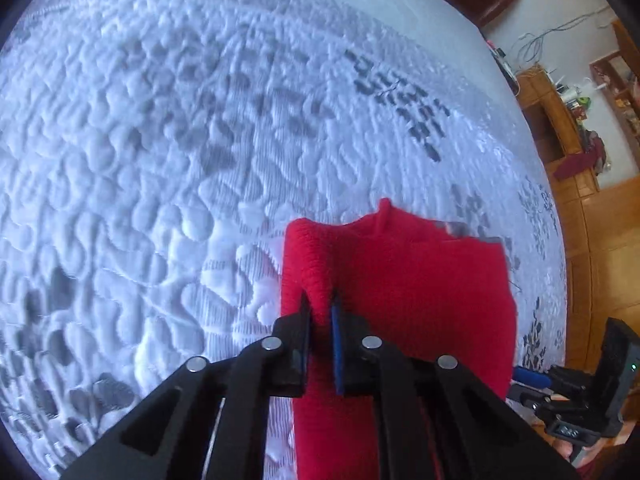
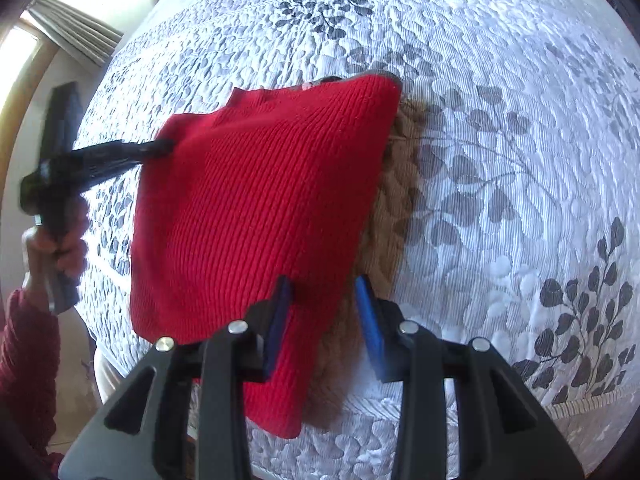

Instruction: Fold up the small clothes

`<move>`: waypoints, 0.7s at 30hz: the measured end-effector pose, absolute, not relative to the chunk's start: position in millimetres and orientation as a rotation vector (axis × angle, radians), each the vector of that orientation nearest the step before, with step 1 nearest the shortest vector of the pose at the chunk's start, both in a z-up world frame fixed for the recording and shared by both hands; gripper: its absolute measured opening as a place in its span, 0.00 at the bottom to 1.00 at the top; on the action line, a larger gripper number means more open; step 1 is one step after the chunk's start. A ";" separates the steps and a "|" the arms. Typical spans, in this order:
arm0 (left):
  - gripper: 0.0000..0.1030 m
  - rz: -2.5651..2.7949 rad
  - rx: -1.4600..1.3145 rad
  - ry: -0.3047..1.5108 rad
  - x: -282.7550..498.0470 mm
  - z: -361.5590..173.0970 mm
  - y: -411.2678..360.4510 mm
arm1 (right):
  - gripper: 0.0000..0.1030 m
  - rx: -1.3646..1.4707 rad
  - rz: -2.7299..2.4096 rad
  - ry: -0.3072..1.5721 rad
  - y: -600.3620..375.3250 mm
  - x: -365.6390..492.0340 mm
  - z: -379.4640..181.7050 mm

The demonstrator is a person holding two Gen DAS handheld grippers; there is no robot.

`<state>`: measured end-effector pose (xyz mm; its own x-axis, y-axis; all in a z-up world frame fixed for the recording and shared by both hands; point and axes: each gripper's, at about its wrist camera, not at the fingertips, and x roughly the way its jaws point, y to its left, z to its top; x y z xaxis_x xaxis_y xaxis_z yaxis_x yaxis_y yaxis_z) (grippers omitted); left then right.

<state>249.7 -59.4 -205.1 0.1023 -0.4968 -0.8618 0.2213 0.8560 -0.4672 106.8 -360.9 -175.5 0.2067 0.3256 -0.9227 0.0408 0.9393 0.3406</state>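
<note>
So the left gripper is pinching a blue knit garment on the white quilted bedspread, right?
Not blue: the left gripper pinches a ridge of the red knit garment on the white quilted bedspread. The left wrist view shows it.

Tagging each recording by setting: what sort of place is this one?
Probably a bedroom at home. A red knit garment lies on a quilted white bedspread with a grey leaf pattern; curtains hang by a window, and wooden shelves hold household clutter.
</note>
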 end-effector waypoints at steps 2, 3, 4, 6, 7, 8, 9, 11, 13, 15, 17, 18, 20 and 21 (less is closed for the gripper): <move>0.17 -0.543 -0.243 1.393 250.7 -209.9 -63.2 | 0.35 0.323 0.208 1.371 -363.3 109.5 -175.5; 0.20 -0.542 -0.228 1.393 249.8 -206.3 -63.6 | 0.35 0.330 0.214 1.371 -365.4 110.3 -173.2; 0.26 -0.540 -0.216 1.389 248.5 -200.6 -62.1 | 0.35 0.348 0.222 1.360 -370.5 112.6 -168.2; 0.29 -0.501 -0.215 1.334 247.6 -183.2 -52.6 | 0.45 0.379 0.218 1.336 -382.2 122.3 -158.4; 0.29 -0.485 -0.209 1.292 248.2 -170.1 -48.9 | 0.48 0.383 0.212 1.329 -386.7 128.9 -155.6; 0.30 -0.491 -0.203 1.265 248.4 -159.0 -48.3 | 0.48 0.384 0.204 1.326 -390.1 136.0 -153.9; 0.30 -0.506 -0.203 1.255 247.8 -150.5 -49.3 | 0.48 0.385 0.189 1.329 -393.9 146.8 -153.9; 0.30 -0.580 -0.192 1.260 244.6 -138.3 -65.1 | 0.53 0.432 0.197 1.362 -400.9 172.6 -161.2; 0.30 -0.654 -0.149 1.291 239.1 -138.0 -89.6 | 0.63 0.481 0.206 1.386 -405.4 189.4 -170.0; 0.30 -0.701 -0.103 1.338 232.3 -150.0 -114.8 | 0.64 0.517 0.189 1.409 -409.3 203.8 -181.8; 0.30 -0.712 -0.063 1.387 226.9 -168.7 -132.7 | 0.64 0.564 0.203 1.447 -410.3 215.7 -198.5; 0.30 -0.707 -0.041 1.407 225.1 -179.5 -139.8 | 0.52 0.578 0.209 1.460 -409.8 217.4 -204.3; 0.29 -0.699 -0.037 1.434 223.8 -195.6 -146.4 | 0.20 0.613 0.247 1.483 -406.8 222.1 -216.2; 0.29 -0.695 -0.041 1.430 223.9 -199.1 -146.8 | 0.11 0.611 0.253 1.476 -405.6 223.8 -217.0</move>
<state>223.9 -146.8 -199.1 -0.0188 -0.4606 -0.8874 0.4130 0.8047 -0.4264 223.8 -405.6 -217.0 0.1024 0.5174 -0.8496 0.2046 0.8249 0.5270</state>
